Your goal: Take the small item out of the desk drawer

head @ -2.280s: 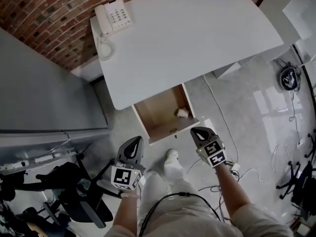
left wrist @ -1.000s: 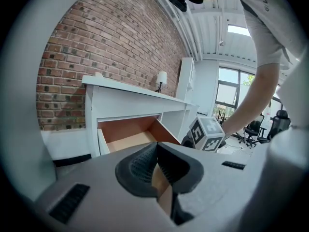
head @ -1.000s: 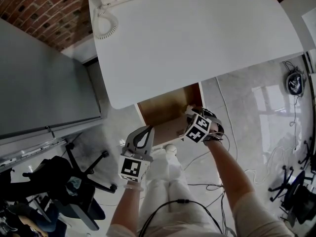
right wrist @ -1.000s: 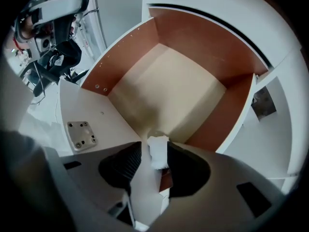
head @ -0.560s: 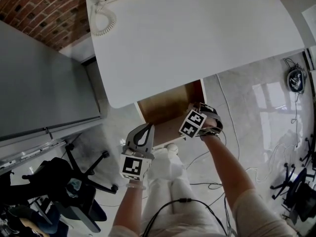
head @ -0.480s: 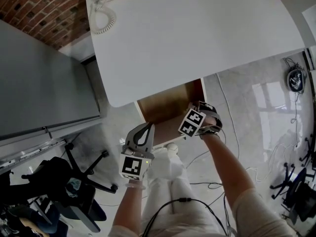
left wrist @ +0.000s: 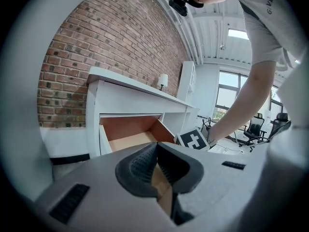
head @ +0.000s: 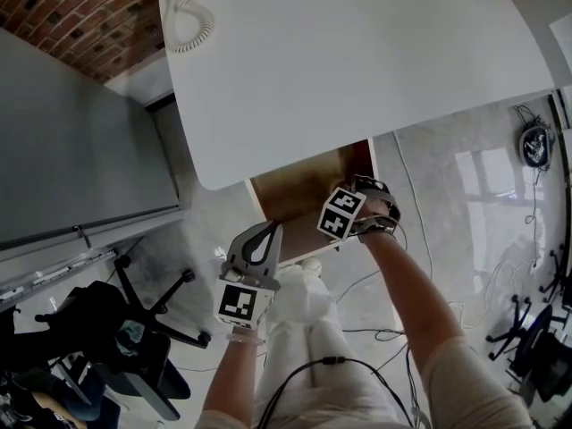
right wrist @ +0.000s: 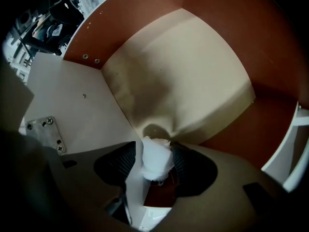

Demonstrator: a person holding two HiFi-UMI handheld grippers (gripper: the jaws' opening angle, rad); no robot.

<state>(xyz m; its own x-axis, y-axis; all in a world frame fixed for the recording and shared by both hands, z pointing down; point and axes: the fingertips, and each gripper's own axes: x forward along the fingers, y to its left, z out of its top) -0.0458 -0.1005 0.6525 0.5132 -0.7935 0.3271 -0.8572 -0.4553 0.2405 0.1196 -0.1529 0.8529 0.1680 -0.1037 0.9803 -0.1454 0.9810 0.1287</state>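
The desk drawer (head: 299, 189) stands pulled out under the white desk top (head: 357, 61). My right gripper (head: 362, 206) points steeply down into the drawer's right front corner. In the right gripper view a small white crumpled item (right wrist: 155, 154) sits on the drawer floor (right wrist: 183, 76), between the dark pads of the right gripper (right wrist: 153, 164). Its jaws have just been opening, and they stand open round the item. My left gripper (head: 265, 231) hangs in front of the drawer, shut and holding nothing. The left gripper view shows the left gripper (left wrist: 155, 151) facing the open drawer (left wrist: 130, 139) and the right gripper's marker cube (left wrist: 193, 140).
A white telephone with a coiled cord (head: 192, 29) lies at the desk's far left corner. A grey cabinet (head: 80, 141) stands left of the desk, with a black office chair (head: 134, 329) below it. Cables and a dark round object (head: 534, 143) lie on the glossy floor to the right.
The right gripper has gone from in front of the drawer into it and sunk lower over the white item. The left gripper has stayed where it was.
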